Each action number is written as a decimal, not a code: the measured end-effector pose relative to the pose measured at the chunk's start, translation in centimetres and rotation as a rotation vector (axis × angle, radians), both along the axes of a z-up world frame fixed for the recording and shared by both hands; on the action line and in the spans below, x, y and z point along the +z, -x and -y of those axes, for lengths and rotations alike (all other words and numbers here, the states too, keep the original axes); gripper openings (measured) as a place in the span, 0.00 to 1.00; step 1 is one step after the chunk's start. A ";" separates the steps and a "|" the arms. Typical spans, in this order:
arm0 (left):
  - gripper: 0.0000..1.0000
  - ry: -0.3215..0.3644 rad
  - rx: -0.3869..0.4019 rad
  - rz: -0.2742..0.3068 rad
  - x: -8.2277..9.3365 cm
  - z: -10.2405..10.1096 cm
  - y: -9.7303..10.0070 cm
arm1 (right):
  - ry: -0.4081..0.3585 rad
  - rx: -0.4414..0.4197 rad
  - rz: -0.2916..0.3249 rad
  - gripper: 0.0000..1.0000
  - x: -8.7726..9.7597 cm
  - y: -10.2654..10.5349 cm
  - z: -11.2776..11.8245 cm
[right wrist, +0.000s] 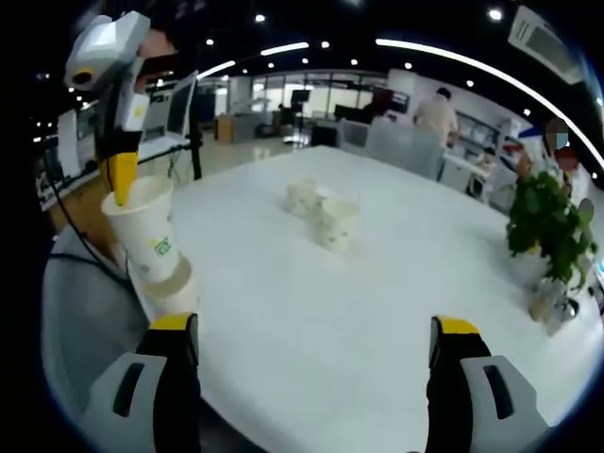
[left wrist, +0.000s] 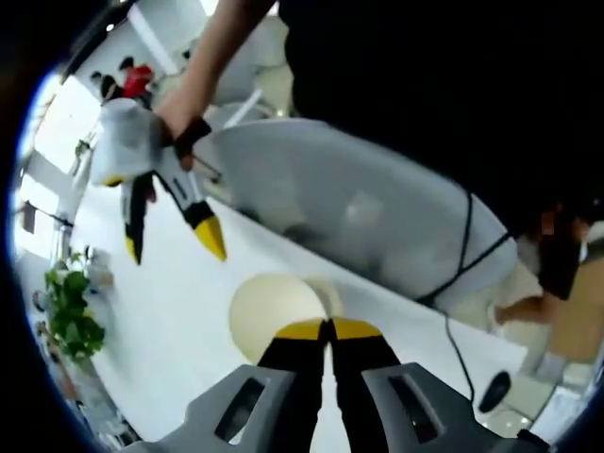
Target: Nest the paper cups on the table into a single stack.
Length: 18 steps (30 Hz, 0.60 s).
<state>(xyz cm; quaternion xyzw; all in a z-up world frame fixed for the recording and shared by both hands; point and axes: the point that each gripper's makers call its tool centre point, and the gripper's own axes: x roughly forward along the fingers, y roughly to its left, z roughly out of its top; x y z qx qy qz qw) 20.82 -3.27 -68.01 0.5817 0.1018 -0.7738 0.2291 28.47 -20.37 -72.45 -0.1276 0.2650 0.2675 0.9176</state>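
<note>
Our left gripper (right wrist: 121,184) pinches the cup stack (right wrist: 151,247); our right gripper (right wrist: 316,344), wide open and empty, should approach the loose cups (right wrist: 321,212) at twelve o'clock squarely.

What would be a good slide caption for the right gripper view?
Open right gripper faces loose cups on the table, while the left gripper holds a cup stack.

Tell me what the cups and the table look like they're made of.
Cups: probably paper, matte off-white with thin walls and rolled rims; the held stack, pinched by the left gripper, has a green print. Table: smooth white top with a faint sheen, probably laminate or painted board, though the look leaves it open.
</note>
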 end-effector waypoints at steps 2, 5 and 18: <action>0.00 -0.002 -0.009 0.001 -0.4 0.1 -0.1 | 0.000 -0.003 -0.002 1.00 0.0 0.0 0.0; 0.00 -0.024 -0.018 0.020 -1.0 -0.1 -0.4 | -0.004 -0.003 -0.007 1.00 0.0 0.1 0.0; 0.00 -0.033 -0.013 -0.003 -2.8 -0.1 -0.1 | -0.004 -0.015 -0.016 1.00 -0.2 0.5 0.6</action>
